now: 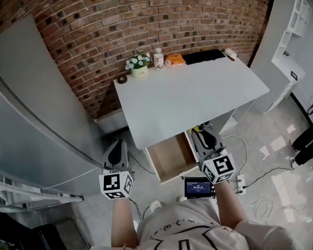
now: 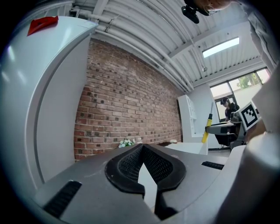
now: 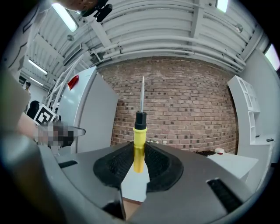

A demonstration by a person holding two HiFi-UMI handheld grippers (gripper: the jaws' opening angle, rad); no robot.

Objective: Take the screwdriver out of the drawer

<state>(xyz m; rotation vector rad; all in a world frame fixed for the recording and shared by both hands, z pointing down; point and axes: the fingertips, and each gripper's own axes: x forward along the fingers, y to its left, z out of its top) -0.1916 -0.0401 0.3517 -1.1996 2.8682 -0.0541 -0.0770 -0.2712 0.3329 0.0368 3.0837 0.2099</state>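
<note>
My right gripper [image 1: 203,135] is shut on a yellow-handled screwdriver [image 1: 197,128], held above the right side of the open wooden drawer [image 1: 171,158] under the white desk [image 1: 186,99]. In the right gripper view the screwdriver [image 3: 138,135] stands upright between the pads of the right gripper [image 3: 139,148], its black collar and metal shaft pointing up. My left gripper [image 1: 116,152] hovers left of the drawer, off the desk. In the left gripper view the left gripper [image 2: 142,151] has its tips together with nothing between them, and the screwdriver [image 2: 205,131] shows far right.
At the desk's back edge stand a flower pot [image 1: 138,65], a bottle [image 1: 159,59], an orange item [image 1: 175,58], a black keyboard [image 1: 204,55] and a tape roll [image 1: 122,79]. A grey cabinet [image 1: 25,113] stands left, white shelving [image 1: 292,20] right. Cables and a power strip [image 1: 240,183] lie on the floor.
</note>
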